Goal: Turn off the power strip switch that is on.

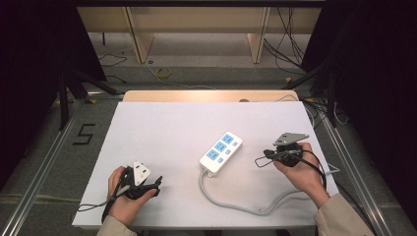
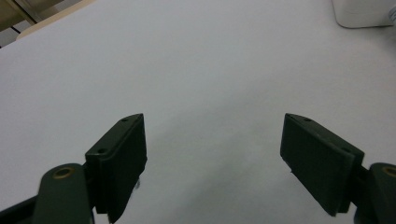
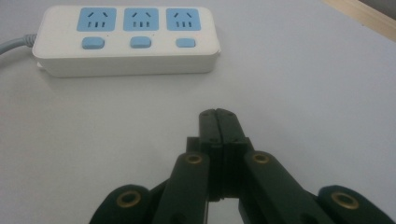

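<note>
White plastic power strip (image 3: 126, 39) with three blue sockets and blue switches lies flat mid-surface, its grey cord (image 1: 231, 204) curling toward us, nothing plugged in. We judge the work barely begun: our right hand-held gripper (image 3: 218, 114), jaws pressed together and empty, points at it from nearby; our left hand-held gripper (image 2: 212, 158) rests spread, well apart.

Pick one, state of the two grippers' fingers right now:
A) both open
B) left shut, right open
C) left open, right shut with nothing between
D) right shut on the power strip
C: in the left gripper view the left gripper has its fingers set wide apart over bare table, while in the right gripper view the right gripper has its fingers pressed together, short of the power strip.
</note>
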